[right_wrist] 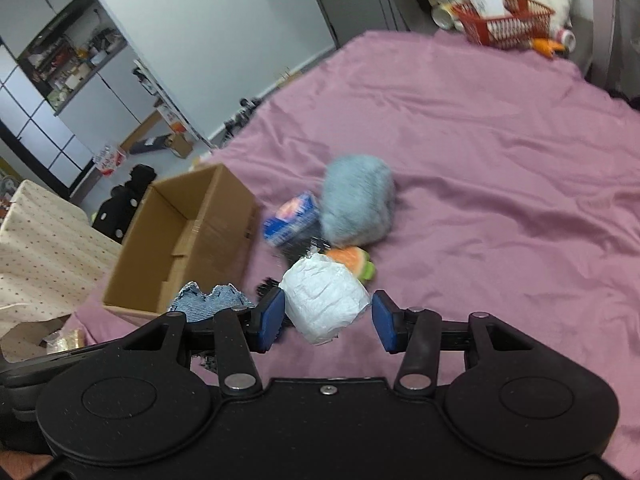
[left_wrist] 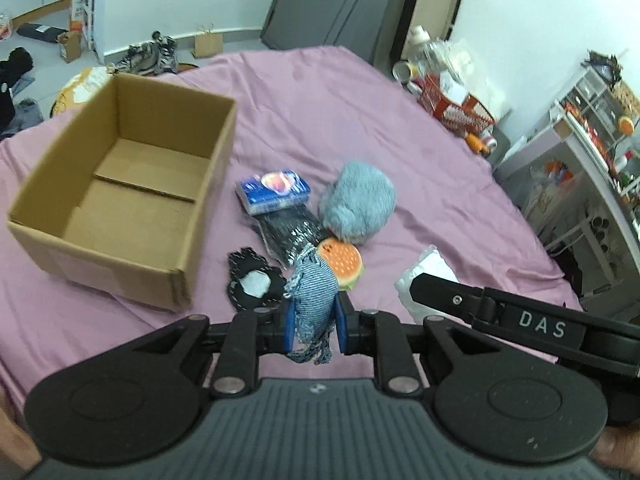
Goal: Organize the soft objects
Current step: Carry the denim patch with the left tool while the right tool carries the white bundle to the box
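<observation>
In the left wrist view my left gripper (left_wrist: 316,324) is shut on a blue denim pouch (left_wrist: 314,300), held just above the purple sheet. An open, empty cardboard box (left_wrist: 120,184) stands to its left. Ahead lie a black lace piece (left_wrist: 252,284), a burger toy (left_wrist: 342,266), a black packet (left_wrist: 288,236), a blue sponge pack (left_wrist: 274,192) and a grey-blue furry plush (left_wrist: 358,204). In the right wrist view my right gripper (right_wrist: 328,318) stands open around a white wrapped bundle (right_wrist: 324,300). Its right pad is clear of the bundle. The denim pouch (right_wrist: 212,302) shows at the left.
The purple sheet (left_wrist: 320,100) covers a wide bed. A red basket (left_wrist: 456,108) full of clutter sits at its far right edge, with a shelf unit (left_wrist: 592,128) beyond. A dotted beige cloth (right_wrist: 40,248) lies left of the box (right_wrist: 180,240).
</observation>
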A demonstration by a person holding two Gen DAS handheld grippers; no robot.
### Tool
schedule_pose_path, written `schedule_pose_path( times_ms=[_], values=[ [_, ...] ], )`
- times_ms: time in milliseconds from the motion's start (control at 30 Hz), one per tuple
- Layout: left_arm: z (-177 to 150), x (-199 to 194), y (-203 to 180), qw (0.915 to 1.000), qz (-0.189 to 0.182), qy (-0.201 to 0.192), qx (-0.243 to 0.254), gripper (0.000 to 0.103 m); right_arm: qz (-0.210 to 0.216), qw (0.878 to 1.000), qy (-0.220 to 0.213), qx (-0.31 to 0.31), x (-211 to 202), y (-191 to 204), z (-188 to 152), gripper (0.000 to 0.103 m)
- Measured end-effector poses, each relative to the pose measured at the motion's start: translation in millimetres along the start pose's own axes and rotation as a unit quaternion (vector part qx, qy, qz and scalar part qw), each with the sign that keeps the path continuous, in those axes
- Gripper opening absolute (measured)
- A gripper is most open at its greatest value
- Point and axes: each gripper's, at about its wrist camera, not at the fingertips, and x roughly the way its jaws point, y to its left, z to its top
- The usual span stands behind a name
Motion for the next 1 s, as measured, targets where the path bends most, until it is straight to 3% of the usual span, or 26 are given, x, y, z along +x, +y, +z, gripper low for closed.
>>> schedule_pose_path(
  times_ms=[633, 1000],
  values=[
    [18, -70, 60, 0.9984, -0.002, -0.05, -0.025, 0.019, -0.001, 0.999, -0.046, -0.028, -23, 83, -3, 0.047],
    [32, -84, 108, 0.9962, 0.008, -0.073, -0.047, 0.019, -0.006, 0.997, -0.058, -0.044, -14, 116, 1, 0.047]
  ],
)
